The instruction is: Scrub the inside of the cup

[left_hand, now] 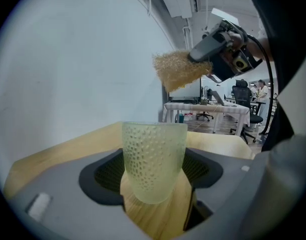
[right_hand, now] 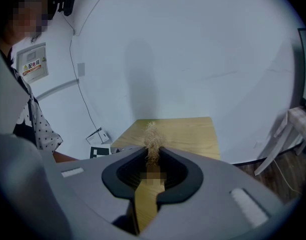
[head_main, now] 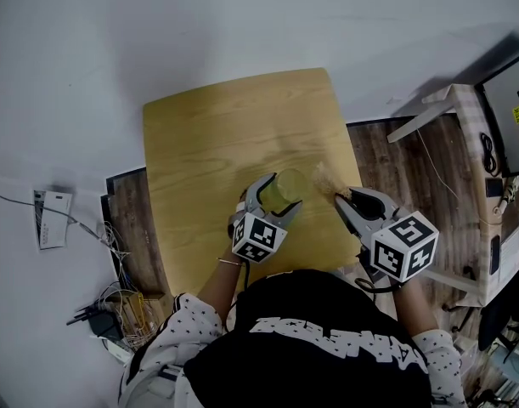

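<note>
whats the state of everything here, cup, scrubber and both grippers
cup: clamped between the left jaws, looks empty
scrubber: pinched in the right jaws, outside the cup
left gripper: shut on the cup
right gripper: shut on the scrubber

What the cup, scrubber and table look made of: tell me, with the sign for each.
The cup: translucent pale green glass or plastic, frosted, dimpled all over. The scrubber: coarse tan fibres, frayed at the edges, probably loofah or similar. The table: light wood or wood-look laminate, smooth, visible grain.
</note>
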{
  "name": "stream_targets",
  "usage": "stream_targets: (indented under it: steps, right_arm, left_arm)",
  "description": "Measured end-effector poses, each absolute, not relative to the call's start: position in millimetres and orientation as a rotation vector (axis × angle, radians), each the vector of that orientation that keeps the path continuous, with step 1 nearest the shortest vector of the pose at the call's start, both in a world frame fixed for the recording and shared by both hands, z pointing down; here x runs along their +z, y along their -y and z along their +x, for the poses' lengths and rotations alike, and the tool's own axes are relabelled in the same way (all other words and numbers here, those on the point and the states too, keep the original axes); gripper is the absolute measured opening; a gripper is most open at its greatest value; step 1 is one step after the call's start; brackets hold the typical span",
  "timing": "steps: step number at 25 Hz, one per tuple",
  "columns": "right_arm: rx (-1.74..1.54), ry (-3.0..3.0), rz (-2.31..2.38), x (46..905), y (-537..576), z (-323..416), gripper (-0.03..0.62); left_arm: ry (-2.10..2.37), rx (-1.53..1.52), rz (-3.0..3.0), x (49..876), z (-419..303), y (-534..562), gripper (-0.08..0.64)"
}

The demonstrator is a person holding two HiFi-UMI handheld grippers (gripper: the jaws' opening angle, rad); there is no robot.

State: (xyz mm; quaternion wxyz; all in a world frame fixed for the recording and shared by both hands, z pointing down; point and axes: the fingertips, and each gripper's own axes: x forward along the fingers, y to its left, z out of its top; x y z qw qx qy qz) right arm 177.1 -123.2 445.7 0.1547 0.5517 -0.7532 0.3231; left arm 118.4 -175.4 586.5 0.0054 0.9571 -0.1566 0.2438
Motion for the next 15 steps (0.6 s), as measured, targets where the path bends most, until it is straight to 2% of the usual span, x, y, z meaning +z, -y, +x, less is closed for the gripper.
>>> stream_targets:
  steps: [15]
  right_arm:
    - [0.967,2.159,1.611,447.4,123.4,177.6,0.08]
  left_arm:
    - [0.552,0.71,2.933,595.1,111.4,178.1,0.362]
